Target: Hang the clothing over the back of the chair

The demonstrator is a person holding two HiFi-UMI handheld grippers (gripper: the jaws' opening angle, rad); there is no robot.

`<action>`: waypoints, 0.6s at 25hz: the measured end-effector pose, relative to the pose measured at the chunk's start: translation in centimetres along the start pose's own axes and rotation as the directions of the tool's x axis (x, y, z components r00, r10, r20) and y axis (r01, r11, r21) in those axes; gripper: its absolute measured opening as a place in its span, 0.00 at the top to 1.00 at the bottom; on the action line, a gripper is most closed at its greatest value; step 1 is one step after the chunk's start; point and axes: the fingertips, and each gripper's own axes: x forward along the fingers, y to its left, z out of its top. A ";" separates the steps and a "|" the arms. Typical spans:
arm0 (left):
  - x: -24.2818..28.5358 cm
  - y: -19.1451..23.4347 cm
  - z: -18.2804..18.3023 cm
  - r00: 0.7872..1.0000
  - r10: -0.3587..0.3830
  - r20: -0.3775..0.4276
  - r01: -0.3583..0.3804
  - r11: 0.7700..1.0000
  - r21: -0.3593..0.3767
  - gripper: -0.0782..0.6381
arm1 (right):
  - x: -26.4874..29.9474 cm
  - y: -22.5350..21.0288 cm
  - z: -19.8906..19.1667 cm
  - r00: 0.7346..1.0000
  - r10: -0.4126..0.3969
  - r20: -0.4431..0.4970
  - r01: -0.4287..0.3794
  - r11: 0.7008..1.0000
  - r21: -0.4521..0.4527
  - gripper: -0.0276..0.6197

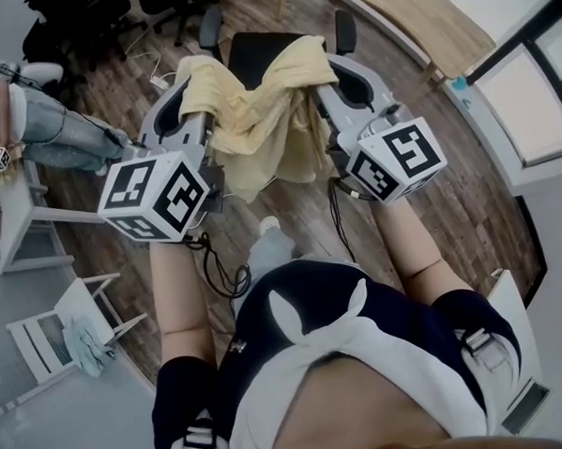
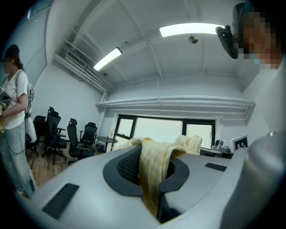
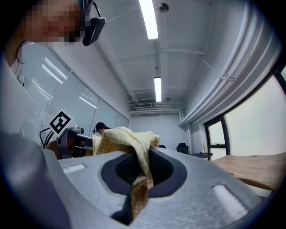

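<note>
The left gripper (image 1: 188,100) and the right gripper (image 1: 344,79) each pinch an upper edge of the pale yellow checked fabric garment (image 1: 257,126). This spreads it between them, seemingly to drape it over the black office chair (image 1: 251,53) just beyond their tips.

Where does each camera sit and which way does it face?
Head view: on the head, steeply down; pale yellow checked cloth garment by black office chair, left gripper, right gripper, forearms, torso.
Left gripper view: on it, level toward windows; jaws shut on garment.
Right gripper view: on it, toward ceiling lights; jaws likewise.
All share the garment.
</note>
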 end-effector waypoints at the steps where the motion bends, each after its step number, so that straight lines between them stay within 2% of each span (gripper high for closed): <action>1: 0.5 0.4 -0.1 1.000 -0.005 -0.003 0.005 1.000 -0.006 0.86 | 0.4 -0.4 -0.2 1.000 -0.006 -0.005 0.006 1.000 -0.002 0.92; 8: 3.8 2.3 -1.7 0.998 -0.046 -0.045 0.044 0.998 -0.039 0.86 | 3.5 -2.6 -2.7 0.994 -0.063 -0.088 0.061 0.998 -0.017 0.92; 15: 6.8 3.4 -4.5 0.990 -0.090 -0.104 0.082 0.993 -0.086 0.86 | 5.7 -4.5 -6.5 0.977 -0.097 -0.189 0.093 0.995 -0.027 0.92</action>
